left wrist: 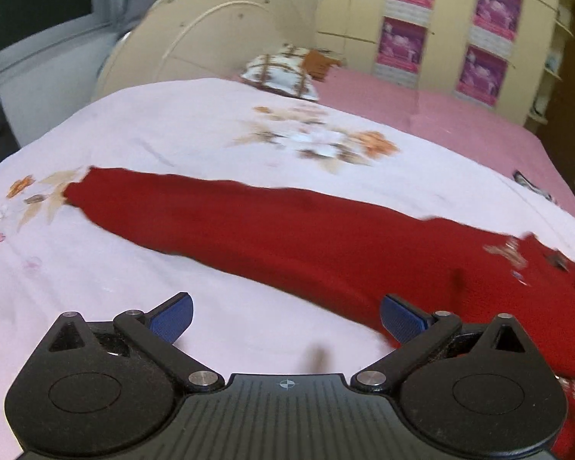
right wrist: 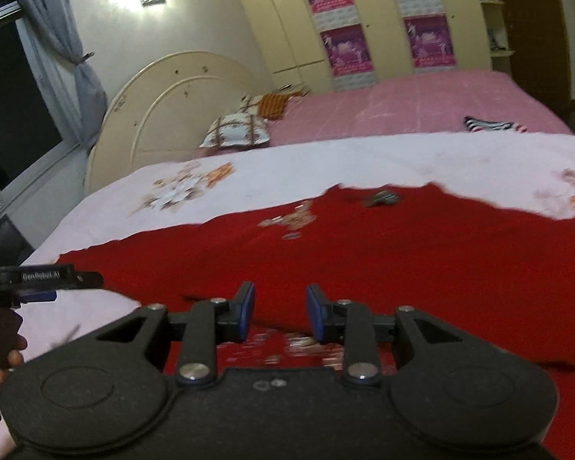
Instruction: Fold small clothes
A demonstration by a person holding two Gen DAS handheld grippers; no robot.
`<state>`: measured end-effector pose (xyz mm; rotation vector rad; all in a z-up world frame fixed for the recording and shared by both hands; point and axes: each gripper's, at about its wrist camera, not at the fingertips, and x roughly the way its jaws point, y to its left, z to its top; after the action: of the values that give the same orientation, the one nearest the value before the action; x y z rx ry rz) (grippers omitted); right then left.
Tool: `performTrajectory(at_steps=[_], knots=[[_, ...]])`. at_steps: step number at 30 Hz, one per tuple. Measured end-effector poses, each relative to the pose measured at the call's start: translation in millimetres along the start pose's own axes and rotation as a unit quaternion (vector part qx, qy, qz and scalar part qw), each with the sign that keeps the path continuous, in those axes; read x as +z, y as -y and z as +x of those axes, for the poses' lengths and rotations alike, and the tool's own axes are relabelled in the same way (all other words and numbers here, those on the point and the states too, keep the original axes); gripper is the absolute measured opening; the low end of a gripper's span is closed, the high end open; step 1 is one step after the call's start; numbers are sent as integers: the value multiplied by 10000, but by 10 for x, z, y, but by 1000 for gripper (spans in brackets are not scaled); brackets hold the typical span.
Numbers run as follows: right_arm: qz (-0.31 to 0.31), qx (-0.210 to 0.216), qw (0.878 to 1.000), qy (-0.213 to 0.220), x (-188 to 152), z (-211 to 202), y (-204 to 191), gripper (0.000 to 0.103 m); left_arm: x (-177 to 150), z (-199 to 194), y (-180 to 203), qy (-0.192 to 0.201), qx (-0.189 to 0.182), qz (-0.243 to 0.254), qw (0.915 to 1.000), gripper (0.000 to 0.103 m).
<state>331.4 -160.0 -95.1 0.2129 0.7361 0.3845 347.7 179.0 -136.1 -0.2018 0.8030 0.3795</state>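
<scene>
Left wrist view: one red garment (left wrist: pixel 287 230), spread lengthwise across mid-frame on your bed (left wrist: pixel 172 122); two pillows (right wrist: pixel 235 132). Left tool (left wrist: pixel 285 316) wide apart, empty; right tool (right wrist: pixel 280 314) partly apart, empty.

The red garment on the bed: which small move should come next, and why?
Probably bring the left gripper to the end of the long sleeve and grasp it, to fold it over the body. The red garment lies spread on the floral sheet, the sleeve stretched far out, and both grippers are open and hold nothing; the right gripper hovers above the body.
</scene>
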Motion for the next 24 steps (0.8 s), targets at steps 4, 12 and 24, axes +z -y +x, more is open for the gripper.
performTrajectory(at_steps=[4, 12, 24], knots=[[47, -145, 9999, -7, -67, 151, -239, 32, 103, 213, -592, 38, 106, -340, 9994, 100], [103, -390, 9991, -85, -32, 688, -676, 33, 272, 920, -1775, -519, -97, -1905, 9803, 60], [79, -625, 9978, -202, 26, 1088, -906, 33, 437, 1421, -2161, -87, -759, -2876, 9547, 60]])
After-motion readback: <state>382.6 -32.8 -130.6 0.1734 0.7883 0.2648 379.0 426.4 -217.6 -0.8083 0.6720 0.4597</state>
